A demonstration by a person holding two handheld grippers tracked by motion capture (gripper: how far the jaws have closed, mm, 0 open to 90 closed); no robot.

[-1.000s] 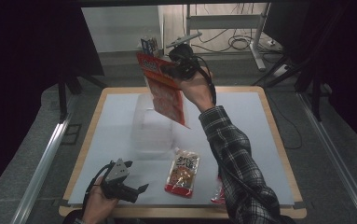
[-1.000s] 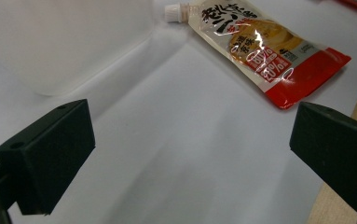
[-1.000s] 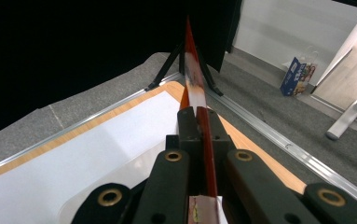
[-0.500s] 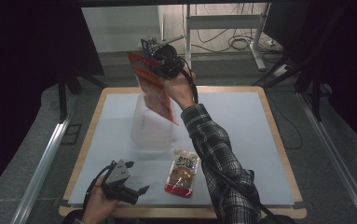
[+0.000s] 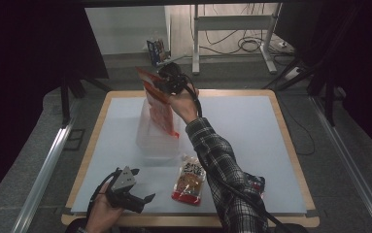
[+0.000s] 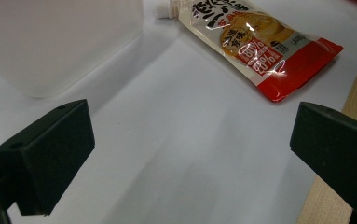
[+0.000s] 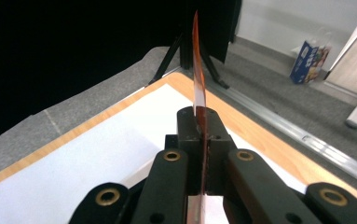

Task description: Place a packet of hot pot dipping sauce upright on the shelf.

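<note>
The right gripper (image 5: 166,83) is seen with its jaws pressed together on the top edge of a flat red snack pouch (image 5: 160,109), which is held upright and edge-on so that it hangs freely below the grip; in the right gripper view the same pouch (image 7: 198,98) appears as a thin orange-red sliver pinched between the two black jaws. The pouch is suspended over a clear plastic container (image 5: 157,131) standing near the middle of the white table (image 5: 251,126), its lower end apparently inside or just at the container's open top, a pose judged suited to slipping the pouch in vertically. The left gripper (image 5: 134,190) is rested near the table's front edge with its jaws wide apart and nothing between them, evidently kept clear of the work. Just ahead of it a second pouch (image 6: 255,42), printed with a golden snack and red trim, is laid flat on the table beside the container's frosted wall (image 6: 59,42), seemingly waiting its turn. Another red packet (image 5: 257,183) is partly hidden beside the plaid sleeve (image 5: 222,165).
</note>
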